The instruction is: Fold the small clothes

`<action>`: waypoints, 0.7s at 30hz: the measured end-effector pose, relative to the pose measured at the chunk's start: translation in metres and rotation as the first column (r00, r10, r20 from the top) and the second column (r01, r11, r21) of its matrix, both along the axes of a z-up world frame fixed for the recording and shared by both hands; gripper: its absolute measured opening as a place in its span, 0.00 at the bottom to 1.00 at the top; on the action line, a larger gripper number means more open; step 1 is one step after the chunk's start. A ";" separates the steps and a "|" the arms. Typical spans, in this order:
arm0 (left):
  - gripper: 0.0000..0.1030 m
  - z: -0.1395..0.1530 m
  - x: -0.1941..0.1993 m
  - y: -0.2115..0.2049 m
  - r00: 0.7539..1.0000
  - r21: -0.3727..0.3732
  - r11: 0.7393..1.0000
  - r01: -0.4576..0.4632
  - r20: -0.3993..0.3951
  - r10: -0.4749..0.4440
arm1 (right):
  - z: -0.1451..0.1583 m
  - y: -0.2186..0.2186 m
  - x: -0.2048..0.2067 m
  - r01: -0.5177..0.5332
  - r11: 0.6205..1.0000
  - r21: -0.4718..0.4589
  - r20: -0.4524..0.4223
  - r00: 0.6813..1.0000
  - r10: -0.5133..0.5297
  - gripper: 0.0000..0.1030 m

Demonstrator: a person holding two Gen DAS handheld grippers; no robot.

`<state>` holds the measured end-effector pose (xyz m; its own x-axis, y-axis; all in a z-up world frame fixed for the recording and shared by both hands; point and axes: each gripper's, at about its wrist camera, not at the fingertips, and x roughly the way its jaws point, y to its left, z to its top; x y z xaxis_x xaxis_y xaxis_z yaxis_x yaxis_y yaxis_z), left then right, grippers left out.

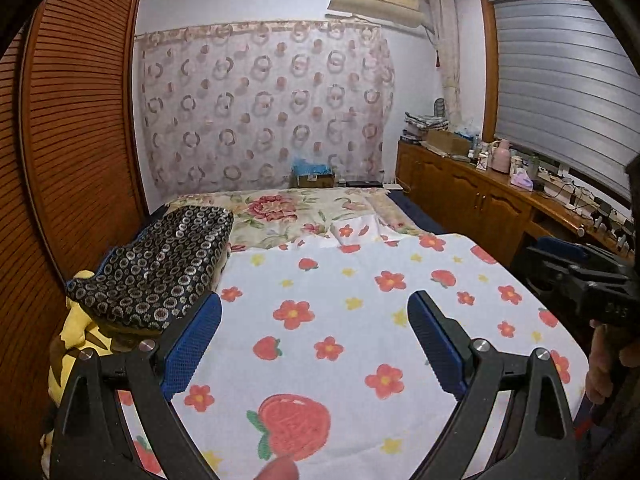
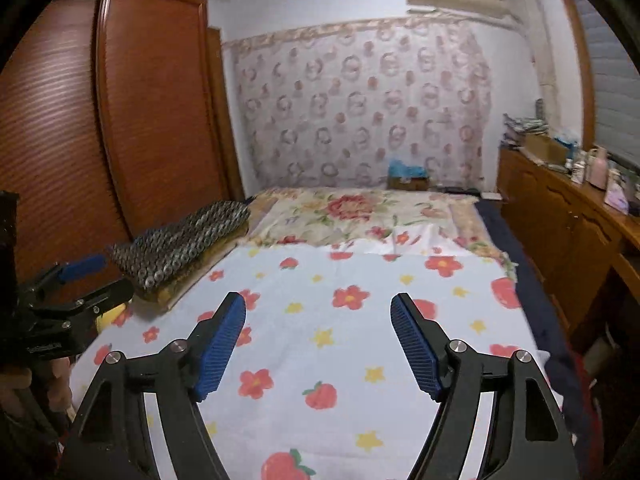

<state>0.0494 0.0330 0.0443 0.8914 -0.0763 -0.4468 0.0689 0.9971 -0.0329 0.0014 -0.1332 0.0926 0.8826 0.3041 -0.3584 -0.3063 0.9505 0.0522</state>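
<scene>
Dim, even indoor light (right view motion-blurred), bowed fisheye edges

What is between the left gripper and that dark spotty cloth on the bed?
Nothing visible. The left gripper is open and empty above the strawberry sheet. The dark ring-patterned cloth lies folded just to its left, by the left pad, on top of a yellow garment, with nothing covering it.

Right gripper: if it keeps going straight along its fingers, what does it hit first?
Likely the strawberry-and-flower sheet on the bed. The right gripper is open and empty, angled slightly down over bare sheet, with nothing between it and the fabric. Exact landing spot is unclear.
</scene>
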 end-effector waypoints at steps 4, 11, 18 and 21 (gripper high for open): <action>0.92 0.013 0.000 -0.002 1.000 -0.004 1.000 0.002 0.020 -0.002 | 0.002 -0.003 -0.020 0.034 0.999 0.024 0.027 0.999 -0.035 0.75; 0.92 0.030 -0.005 -0.001 0.999 0.001 1.000 -0.005 0.049 0.005 | 0.007 0.001 -0.050 0.090 0.995 0.031 0.090 0.992 -0.092 0.74; 0.92 0.036 -0.011 -0.001 0.998 -0.003 1.000 0.002 0.069 -0.001 | -0.006 0.015 -0.052 0.101 0.994 0.038 0.109 0.988 -0.105 0.74; 0.92 0.036 -0.011 -0.001 0.998 -0.005 1.000 0.002 0.066 -0.001 | -0.008 0.015 -0.047 0.105 0.994 0.038 0.110 0.988 -0.108 0.74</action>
